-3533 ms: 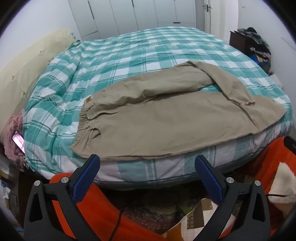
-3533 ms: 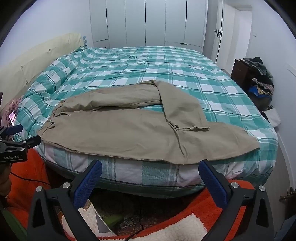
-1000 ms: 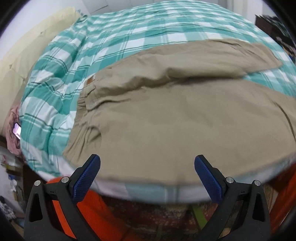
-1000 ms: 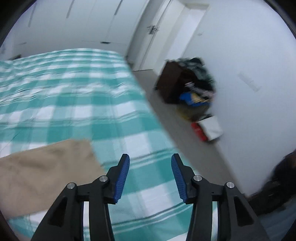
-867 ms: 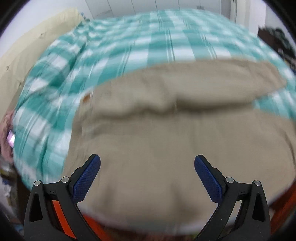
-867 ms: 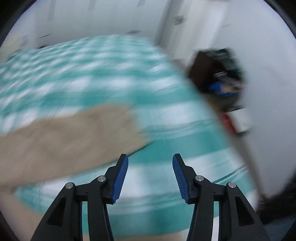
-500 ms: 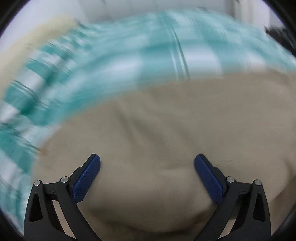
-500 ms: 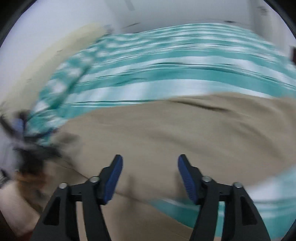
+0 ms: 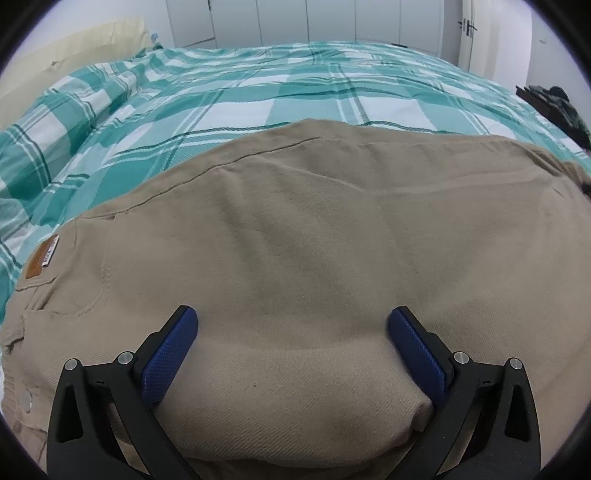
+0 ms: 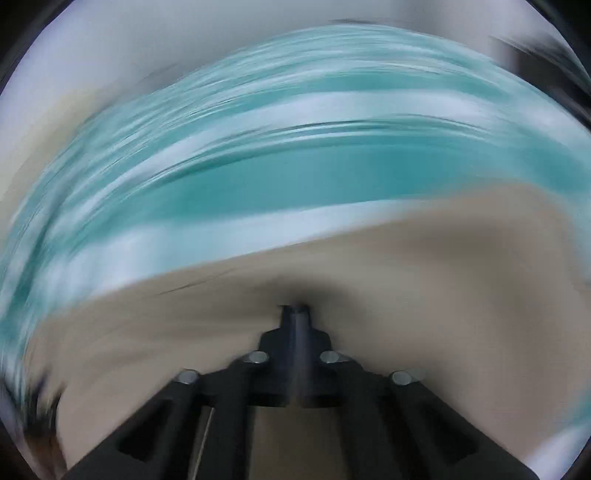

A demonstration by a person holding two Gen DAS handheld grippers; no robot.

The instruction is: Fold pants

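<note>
Khaki pants [image 9: 314, 236] lie across the near side of a bed with a green-and-white checked cover [image 9: 258, 92]. A brown waist label [image 9: 40, 258] shows at the left. My left gripper [image 9: 291, 350] is open, its blue pads [image 9: 166, 354] wide apart, straddling a raised fold of the pants at the near edge. In the right wrist view, which is motion-blurred, my right gripper [image 10: 297, 314] is shut with the pants cloth [image 10: 406, 277] bunched at its tip.
A cream headboard [image 9: 55, 62] stands at the left. White wardrobe doors [image 9: 295, 18] and a door [image 9: 469, 33] line the far wall. Dark clutter [image 9: 554, 103] sits at the right beside the bed.
Both grippers moved in from beside the bed onto the pants. The right gripper swung left from the bed's foot and closed on the cloth. The left stayed open.
</note>
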